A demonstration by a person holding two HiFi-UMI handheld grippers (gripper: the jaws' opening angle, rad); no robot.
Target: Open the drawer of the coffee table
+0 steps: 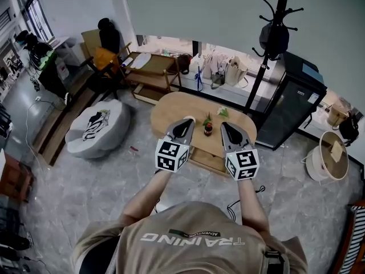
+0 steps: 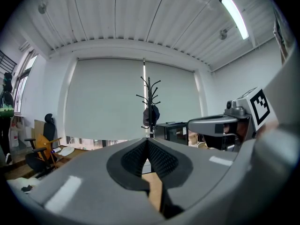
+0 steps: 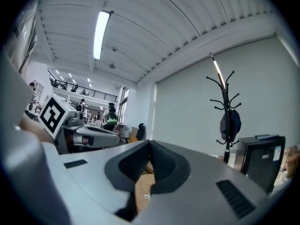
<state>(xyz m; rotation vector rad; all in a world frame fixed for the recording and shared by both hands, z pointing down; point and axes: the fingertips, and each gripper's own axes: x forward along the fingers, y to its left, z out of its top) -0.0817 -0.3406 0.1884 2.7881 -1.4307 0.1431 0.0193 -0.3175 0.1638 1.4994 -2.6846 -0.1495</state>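
Near coffee table (image 1: 174, 112), claws (image 1: 187, 121) (image 1: 224, 125) seemingly closed

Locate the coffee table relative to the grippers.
Head view, centre: the coffee table stands ahead of the left gripper and right gripper, with the white pouf to its left and the black cabinet to its right.

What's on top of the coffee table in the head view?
Two small things near the middle: a dark item topped with green and a green-white object. The left gripper and right gripper cover the near edge of the coffee table.
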